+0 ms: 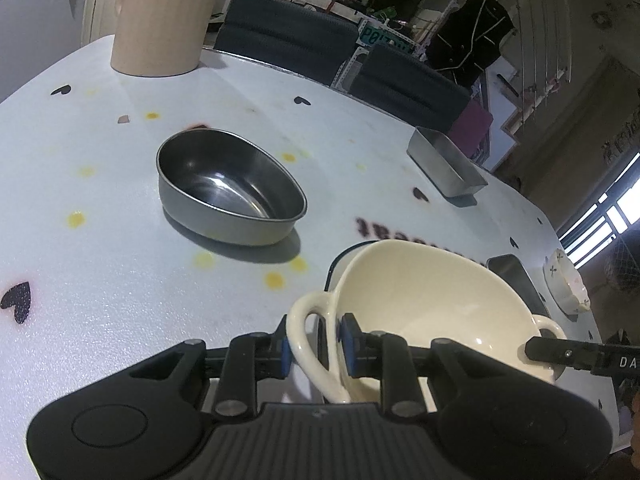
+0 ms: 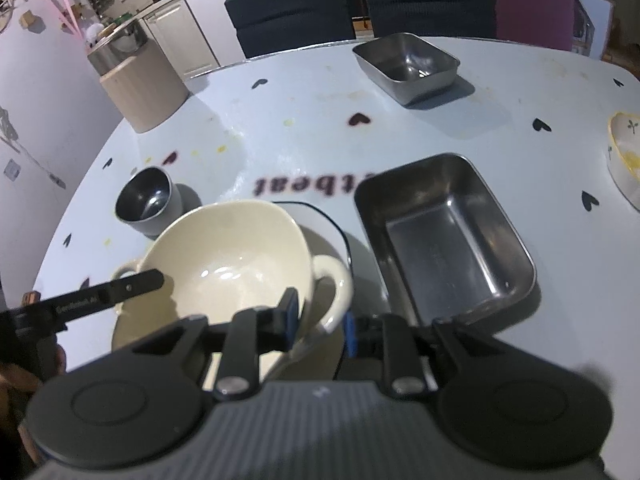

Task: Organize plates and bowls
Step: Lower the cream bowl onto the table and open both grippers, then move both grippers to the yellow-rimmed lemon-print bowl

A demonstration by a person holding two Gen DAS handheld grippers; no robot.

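A cream bowl (image 1: 416, 296) (image 2: 228, 256) with two loop handles is over a white plate with a dark rim (image 1: 335, 266) (image 2: 326, 228); whether it rests on the plate I cannot tell. My left gripper (image 1: 316, 350) is shut on the bowl's left handle (image 1: 306, 340), blue pads on either side of the loop. My right gripper (image 2: 322, 322) is shut on the right handle (image 2: 334, 292), one pad inside the rim and one outside the loop. Each view shows the other gripper's black finger (image 1: 560, 352) (image 2: 120, 288) at the opposite handle.
On the white, heart-printed table (image 1: 80, 280) stand a round steel bowl (image 1: 230, 188) (image 2: 148, 200), a near steel tray (image 2: 440, 240) (image 1: 512, 276), a far steel tray (image 2: 406, 66) (image 1: 444, 164), a small patterned dish (image 2: 624, 156) (image 1: 566, 284) and a beige canister (image 1: 160, 20) (image 2: 140, 88). Dark chairs (image 2: 288, 12) line the far edge.
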